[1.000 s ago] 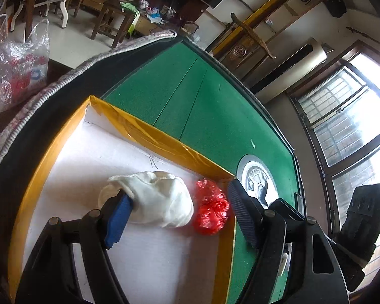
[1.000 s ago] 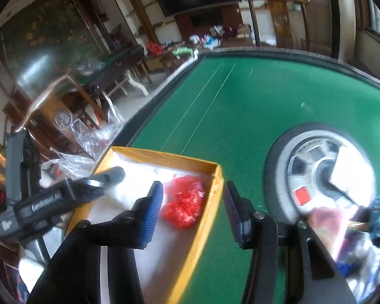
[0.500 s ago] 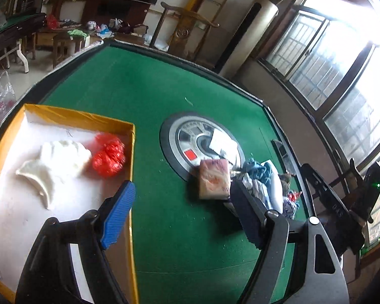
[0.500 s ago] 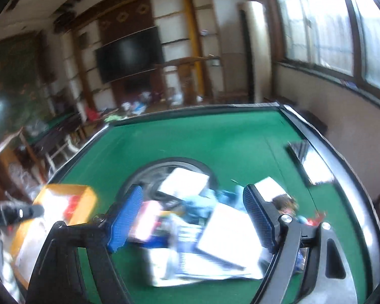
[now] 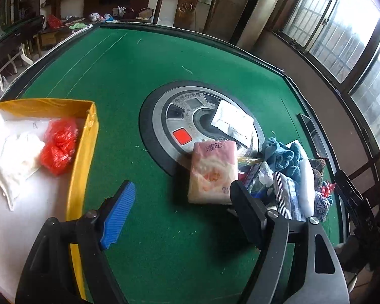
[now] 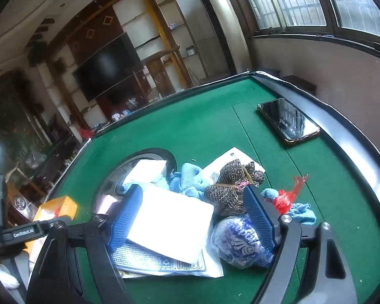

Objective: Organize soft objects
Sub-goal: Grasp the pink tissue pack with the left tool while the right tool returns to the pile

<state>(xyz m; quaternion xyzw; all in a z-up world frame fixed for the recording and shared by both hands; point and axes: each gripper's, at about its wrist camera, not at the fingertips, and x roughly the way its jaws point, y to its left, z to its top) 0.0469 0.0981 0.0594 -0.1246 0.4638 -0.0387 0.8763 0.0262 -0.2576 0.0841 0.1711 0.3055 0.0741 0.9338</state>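
A yellow-walled box (image 5: 84,136) at the table's left holds a white cloth (image 5: 12,159) and a red plastic bag (image 5: 59,144). My left gripper (image 5: 179,210) is open and empty over the green felt between the box and a pink tissue pack (image 5: 212,172). A pile of soft things lies right of it: a blue knit cloth (image 5: 281,154), packets and wrappers. My right gripper (image 6: 195,217) is open above that pile, over a white packet (image 6: 172,225), with a brown knit piece (image 6: 230,185) and a blue-white bag (image 6: 240,243) beside it.
A round grey control panel (image 5: 187,116) sits in the middle of the green table (image 5: 129,58). A phone (image 6: 288,121) lies near the table's right rim. A small red wrapper (image 6: 286,195) and a light blue knit scrap (image 6: 301,210) lie right of the pile.
Both grippers swung right, away from the box, leaving the white cloth and red bag in it. The right gripper has come down over the pile; the left has moved nearer the tissue pack.
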